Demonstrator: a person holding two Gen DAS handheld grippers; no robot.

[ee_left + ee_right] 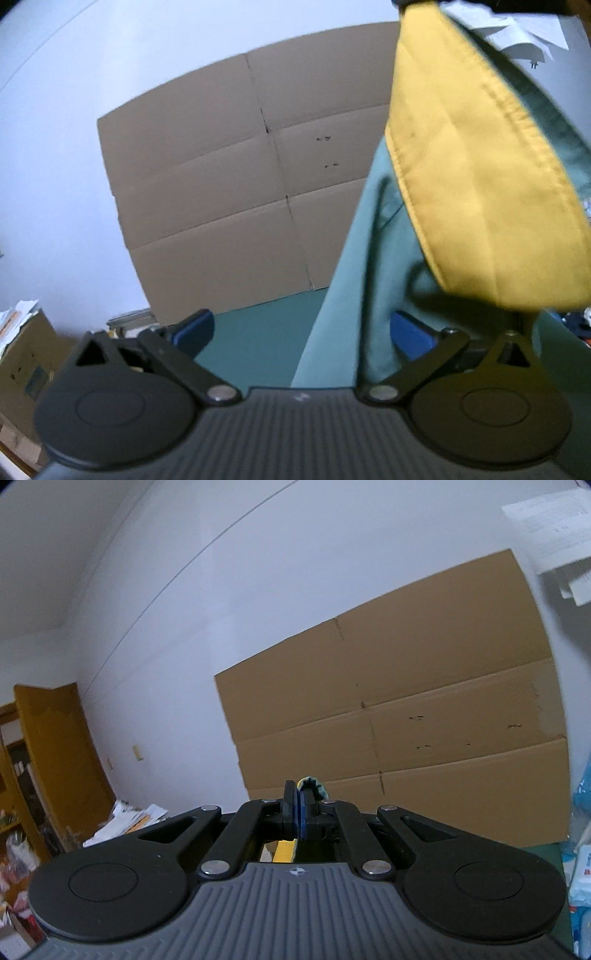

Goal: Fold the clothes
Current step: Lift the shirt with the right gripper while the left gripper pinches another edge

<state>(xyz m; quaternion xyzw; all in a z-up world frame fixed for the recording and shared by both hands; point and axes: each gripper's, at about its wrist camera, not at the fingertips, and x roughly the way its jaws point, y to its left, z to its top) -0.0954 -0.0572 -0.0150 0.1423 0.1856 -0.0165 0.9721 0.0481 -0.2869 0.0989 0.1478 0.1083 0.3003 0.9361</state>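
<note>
A green garment [373, 266] with a yellow panel [476, 173] hangs down in the right half of the left wrist view, held from above. My left gripper [303, 332] is open, its blue pads [194, 328] wide apart, and the green cloth falls between them without being pinched. My right gripper [298, 808] is raised and shut on a small fold of the green garment [314, 784] that pokes out above the pads. A strip of yellow cloth [283, 851] shows below its fingers.
A large flattened cardboard sheet [236, 192] leans against the white wall behind a green table surface [258, 328]; it also shows in the right wrist view [424, 731]. A wooden cabinet [48, 760] and paper piles [125, 819] stand at the left. Blue packages [581, 849] are at the right edge.
</note>
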